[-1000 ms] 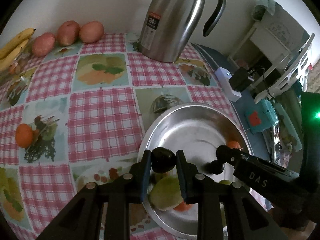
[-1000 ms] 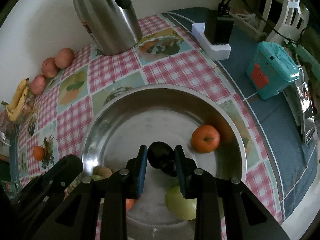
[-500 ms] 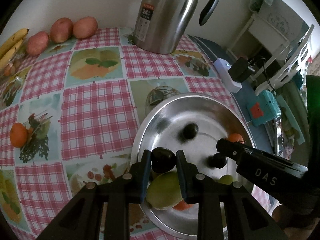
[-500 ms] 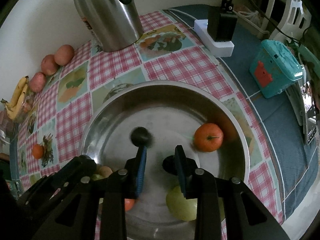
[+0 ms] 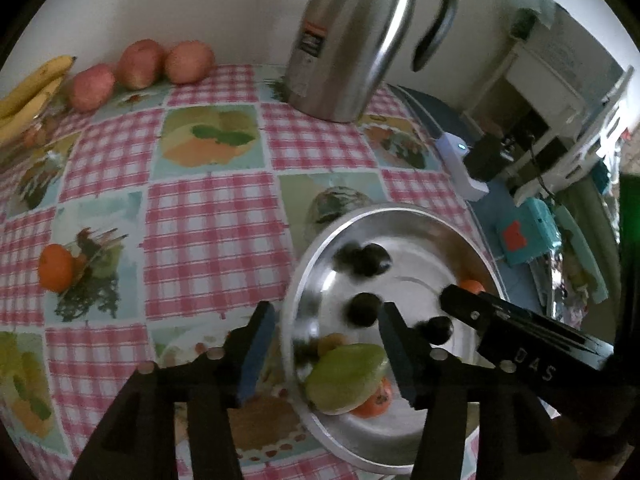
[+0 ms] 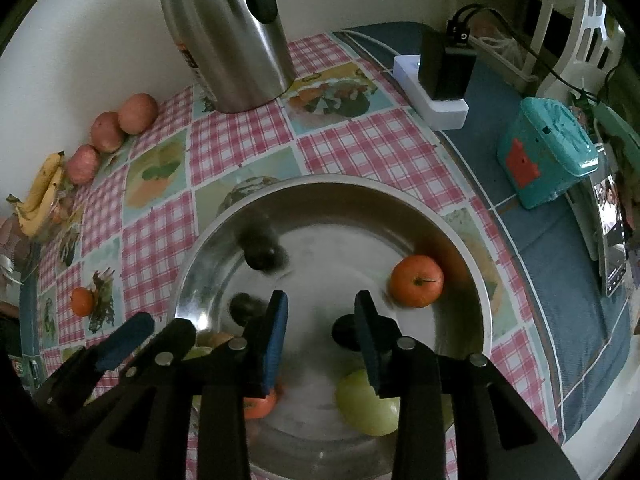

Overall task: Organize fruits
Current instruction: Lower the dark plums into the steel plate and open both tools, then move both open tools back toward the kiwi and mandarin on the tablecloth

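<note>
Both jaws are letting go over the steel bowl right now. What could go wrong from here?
1. The dark round fruits look motion-blurred on the smooth steel bowl; they may roll and knock the orange.
2. The left gripper, jaws opening with nothing between them, straddles the bowl's rim; dropping lower could tip the bowl.
3. The right gripper, also opening and empty, hangs close beside the left; they could collide when pulling back.

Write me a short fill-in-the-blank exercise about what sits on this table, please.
1. The green fruit lies inside the metal ____.
2. The steel jug stands on the checked ____.
3. Three apples sit in a row next to the yellow ____.
4. One small orange lies on the cloth, ____ the bowl.

Missing words: bowl; tablecloth; bananas; outside
</note>
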`<move>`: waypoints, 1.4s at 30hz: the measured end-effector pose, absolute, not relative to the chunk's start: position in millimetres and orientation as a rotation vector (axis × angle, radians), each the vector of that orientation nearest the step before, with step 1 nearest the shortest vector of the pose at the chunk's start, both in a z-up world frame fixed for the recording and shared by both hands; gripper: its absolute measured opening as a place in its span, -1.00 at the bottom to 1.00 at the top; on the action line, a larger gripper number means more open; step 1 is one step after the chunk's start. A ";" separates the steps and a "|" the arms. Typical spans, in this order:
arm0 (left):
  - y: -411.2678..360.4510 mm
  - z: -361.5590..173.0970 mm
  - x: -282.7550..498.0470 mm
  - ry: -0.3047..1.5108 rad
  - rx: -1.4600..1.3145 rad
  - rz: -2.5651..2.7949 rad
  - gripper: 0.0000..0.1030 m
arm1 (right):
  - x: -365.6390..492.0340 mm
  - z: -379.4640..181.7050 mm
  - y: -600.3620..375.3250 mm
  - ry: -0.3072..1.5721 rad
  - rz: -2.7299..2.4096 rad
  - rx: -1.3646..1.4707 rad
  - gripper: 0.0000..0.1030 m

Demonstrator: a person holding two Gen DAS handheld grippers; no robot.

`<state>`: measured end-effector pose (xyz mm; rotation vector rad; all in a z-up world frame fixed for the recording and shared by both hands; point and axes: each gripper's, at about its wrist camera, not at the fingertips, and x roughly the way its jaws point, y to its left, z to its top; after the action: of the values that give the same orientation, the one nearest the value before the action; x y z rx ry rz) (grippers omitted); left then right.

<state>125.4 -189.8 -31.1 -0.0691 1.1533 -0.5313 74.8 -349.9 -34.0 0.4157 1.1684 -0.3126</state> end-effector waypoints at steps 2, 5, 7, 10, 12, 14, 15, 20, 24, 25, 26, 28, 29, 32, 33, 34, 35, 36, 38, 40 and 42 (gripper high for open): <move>-181.6 -30.0 127.9 1.155 -0.070 -0.487 0.23 | 75.0 -34.1 -350.1 1.170 -0.314 0.416 -0.06; -167.8 -29.9 132.2 1.163 -0.078 -0.408 0.38 | 75.4 -33.8 -349.5 1.172 -0.307 0.412 -0.01; -155.5 -31.4 135.2 1.178 -0.092 -0.342 0.44 | 75.9 -33.0 -347.2 1.176 -0.301 0.403 0.01; -136.0 -36.3 140.0 1.209 -0.107 -0.248 0.49 | 77.1 -33.5 -341.9 1.189 -0.292 0.382 0.17; -123.8 -38.8 142.1 1.222 -0.104 -0.184 0.56 | 78.1 -33.7 -338.2 1.193 -0.288 0.367 0.26; -111.3 -40.6 143.8 1.229 -0.099 -0.130 0.64 | 79.0 -33.7 -334.5 1.196 -0.283 0.353 0.33; -105.4 -41.6 144.2 1.232 -0.101 -0.112 0.72 | 79.5 -33.5 -332.0 1.198 -0.282 0.341 0.34; -81.3 -39.3 143.6 1.224 -0.119 -0.049 0.97 | 82.2 -34.0 -321.8 1.206 -0.269 0.296 0.52; -67.1 -33.7 141.1 1.207 -0.105 -0.010 1.00 | 84.7 -33.5 -316.2 1.202 -0.266 0.270 0.53; -65.9 -33.9 143.3 1.205 -0.102 -0.003 1.00 | 85.2 -33.0 -314.8 1.201 -0.264 0.263 0.53; -63.9 -33.0 142.9 1.204 -0.099 0.002 1.00 | 85.6 -32.5 -313.1 1.200 -0.262 0.256 0.53; -59.7 -32.2 142.4 1.201 -0.093 0.010 1.00 | 86.3 -31.7 -310.0 1.198 -0.259 0.245 0.53; -57.7 -31.7 142.4 1.200 -0.091 0.013 1.00 | 86.7 -31.3 -308.4 1.198 -0.257 0.239 0.54; -51.2 -29.8 142.4 1.197 -0.082 0.013 1.00 | 87.7 -30.0 -303.2 1.196 -0.254 0.222 0.74; -49.6 -28.9 142.4 1.194 -0.070 0.014 1.00 | 88.4 -29.8 -301.8 1.195 -0.253 0.217 0.80; -48.8 -27.3 141.8 1.187 -0.045 0.018 1.00 | 88.9 -29.3 -300.4 1.191 -0.251 0.211 0.82; -47.8 -25.7 140.6 1.181 -0.027 0.024 1.00 | 89.5 -28.8 -298.8 1.189 -0.250 0.206 0.82; -46.2 -24.0 139.7 1.175 -0.010 0.031 1.00 | 90.2 -28.6 -297.3 1.189 -0.249 0.203 0.82; -41.1 -21.5 138.9 1.167 -0.001 0.039 1.00 | 91.2 -28.2 -294.0 1.188 -0.243 0.197 0.82; -35.3 -19.3 138.5 1.161 -0.003 0.046 1.00 | 92.1 -28.2 -290.2 1.188 -0.237 0.188 0.82; -30.8 -17.9 138.6 1.156 -0.002 0.052 1.00 | 93.5 -28.2 -284.8 1.190 -0.229 0.174 0.82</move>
<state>138.6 -30.8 -17.9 -0.0016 1.1563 0.0517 93.5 -284.8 -28.2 0.1739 1.1897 -0.2286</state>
